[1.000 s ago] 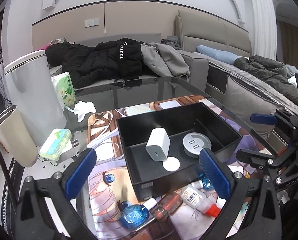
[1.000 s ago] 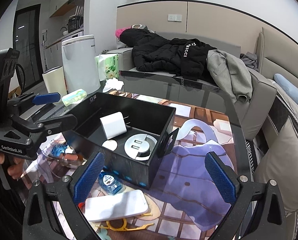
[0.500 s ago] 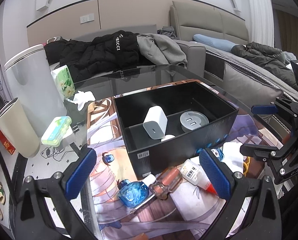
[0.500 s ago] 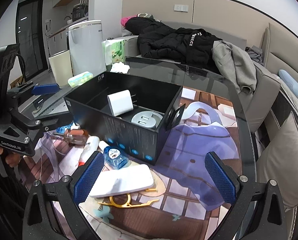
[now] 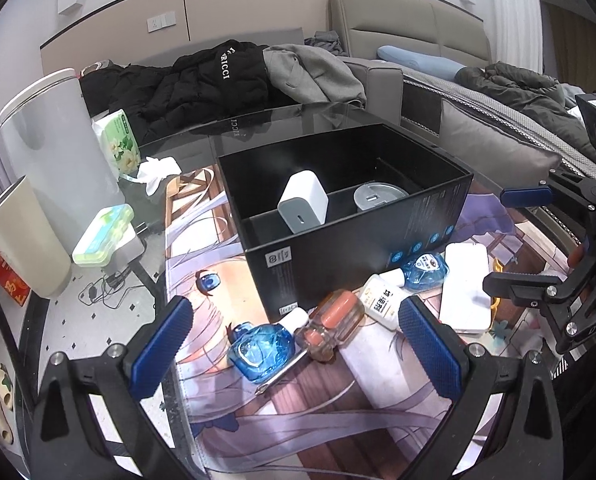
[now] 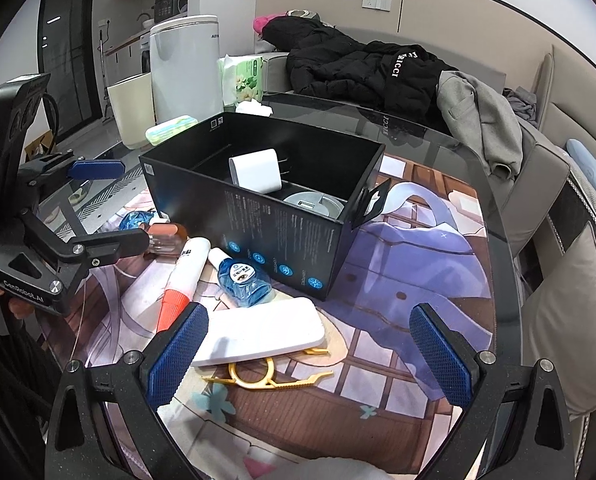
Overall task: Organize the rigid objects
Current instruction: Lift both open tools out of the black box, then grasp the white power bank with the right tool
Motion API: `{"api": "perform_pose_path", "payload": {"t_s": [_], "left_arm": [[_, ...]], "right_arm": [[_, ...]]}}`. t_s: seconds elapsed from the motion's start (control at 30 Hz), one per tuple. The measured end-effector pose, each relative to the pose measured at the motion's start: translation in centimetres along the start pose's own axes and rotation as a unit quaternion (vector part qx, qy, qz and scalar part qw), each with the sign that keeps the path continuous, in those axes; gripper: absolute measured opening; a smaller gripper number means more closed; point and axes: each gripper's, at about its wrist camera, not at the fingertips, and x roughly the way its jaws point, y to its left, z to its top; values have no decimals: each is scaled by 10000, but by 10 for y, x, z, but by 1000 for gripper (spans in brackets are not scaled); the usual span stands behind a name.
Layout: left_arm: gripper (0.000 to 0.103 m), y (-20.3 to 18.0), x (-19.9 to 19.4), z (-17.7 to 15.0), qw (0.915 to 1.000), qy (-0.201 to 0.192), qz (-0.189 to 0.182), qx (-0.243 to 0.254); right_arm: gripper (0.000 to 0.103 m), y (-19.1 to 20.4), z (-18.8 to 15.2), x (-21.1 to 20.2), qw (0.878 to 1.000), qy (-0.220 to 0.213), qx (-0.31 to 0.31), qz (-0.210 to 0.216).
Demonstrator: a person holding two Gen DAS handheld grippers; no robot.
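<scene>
A black box (image 5: 361,236) (image 6: 282,236) stands on the printed mat with a white charger (image 5: 302,204) (image 6: 256,172) and a grey round hub (image 5: 379,196) (image 6: 311,204) inside. In front of it lie a blue bottle (image 5: 260,350), an amber screwdriver handle (image 5: 331,326), a white glue bottle (image 5: 379,302) (image 6: 188,268), a second blue bottle (image 5: 423,270) (image 6: 244,282), a white flat case (image 5: 465,290) (image 6: 264,334) and gold tweezers (image 6: 270,378). My left gripper (image 5: 298,340) is open above the first blue bottle and the handle. My right gripper (image 6: 307,350) is open over the case.
The glass table edge (image 6: 501,216) curves on the right. A tissue pack (image 5: 118,140), a green case (image 5: 104,234), a white bin (image 5: 54,140) and a beige bin (image 5: 26,240) sit to the left. A sofa with coats (image 5: 218,80) is behind.
Both grippers have pulled back from the box and dropped lower. The loose items in front of the box have come into fuller view. Both grippers stay open and empty.
</scene>
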Motion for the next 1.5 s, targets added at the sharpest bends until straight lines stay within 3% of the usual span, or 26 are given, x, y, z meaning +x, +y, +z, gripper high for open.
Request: {"api": "perform_pose_path", "payload": {"t_s": [0.73,1.37,1.5], "left_arm": [[103,-8,4,-1,9994,186,-164,249],[103,-5,12,-3,9988,368,-160,289],[103,2,12,-4,9989,383,-154,229]], "right_arm": [[102,26,-7,23,9967,535,-507,329],[102,27,-5,37,9950,728,-419,540],[90,25,-4,38,9943,746,-348,682]]}}
